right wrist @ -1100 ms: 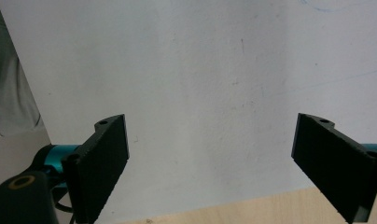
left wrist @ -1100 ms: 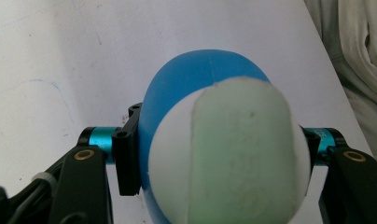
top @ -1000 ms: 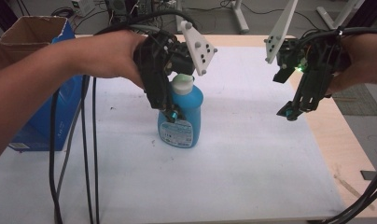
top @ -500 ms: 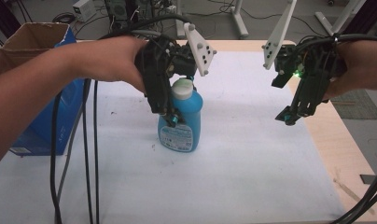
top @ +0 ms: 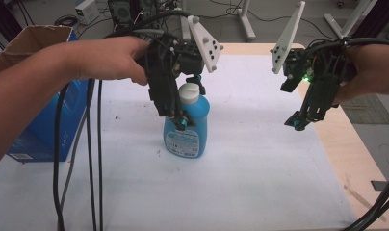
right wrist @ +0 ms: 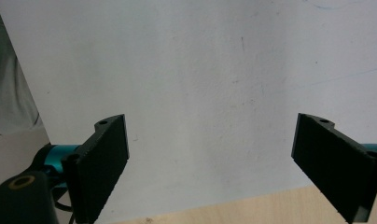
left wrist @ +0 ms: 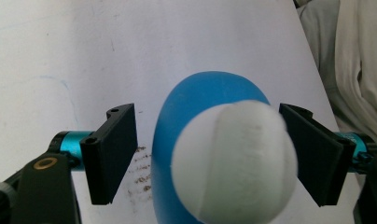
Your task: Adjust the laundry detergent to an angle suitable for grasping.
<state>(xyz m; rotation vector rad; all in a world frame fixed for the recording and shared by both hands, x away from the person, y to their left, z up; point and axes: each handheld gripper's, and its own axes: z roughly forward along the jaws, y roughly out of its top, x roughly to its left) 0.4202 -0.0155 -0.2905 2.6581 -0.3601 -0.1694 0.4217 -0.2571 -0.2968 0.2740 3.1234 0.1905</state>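
Note:
A blue detergent bottle [top: 185, 137] with a white cap [top: 189, 92] stands upright on the white table cover. My left gripper [top: 187, 109] points down over it, with one jaw on each side of the bottle's top. Its jaws have just been opening. In the left gripper view the cap [left wrist: 233, 158] and blue body [left wrist: 196, 98] lie between the pads of the left gripper [left wrist: 214, 154]; a gap shows at the left pad, so nothing is gripped. My right gripper [top: 298, 121] hangs open above the cover's right edge. In its own view the right gripper [right wrist: 214, 163] has nothing between its jaws.
A blue carton with an open cardboard top [top: 33, 120] stands at the table's left edge. Black cables [top: 94, 159] hang from the left hand across the cover. Bare wood [top: 349, 144] runs along the table's right side, beyond the white cover [top: 250, 183].
Both hands stay about where they were, and the bottle still stands in the same spot. No clear shift of the jaws shows from above.

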